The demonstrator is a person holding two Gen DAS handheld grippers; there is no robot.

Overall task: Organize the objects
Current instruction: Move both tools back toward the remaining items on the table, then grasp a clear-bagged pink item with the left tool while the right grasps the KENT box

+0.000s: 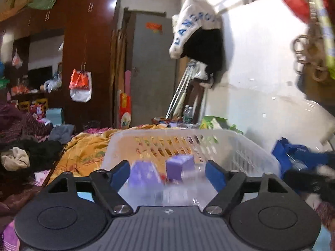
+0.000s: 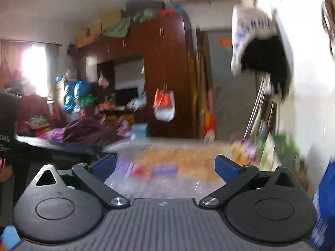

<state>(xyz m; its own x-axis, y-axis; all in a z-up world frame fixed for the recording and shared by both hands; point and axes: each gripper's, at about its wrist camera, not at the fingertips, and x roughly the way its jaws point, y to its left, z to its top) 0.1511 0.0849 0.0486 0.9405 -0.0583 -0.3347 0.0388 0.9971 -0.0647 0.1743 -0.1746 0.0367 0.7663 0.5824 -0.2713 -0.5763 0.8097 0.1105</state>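
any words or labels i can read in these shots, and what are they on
"DANERO", last letters cut off by a fold: blue letters on the white cloth hung on the wall.
"ROU", partial and blurred: the same white cloth in the right wrist view.
Orange sign on the grey door: too blurred to read.
Orange and white bag on the wardrobe: print unreadable.
Purple boxes in the basket: too blurred to read.

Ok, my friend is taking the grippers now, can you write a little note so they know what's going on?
Left gripper: open, holding nothing, over the near edge of the white basket.
Right gripper: open, holding nothing; its view is blurry.
Things: two purple boxes and a small red item sit in the basket, on the orange blanket.
Done: those are in the basket.
Left: clothes and a blue bag lie outside it; whether they belong in it I cannot tell.
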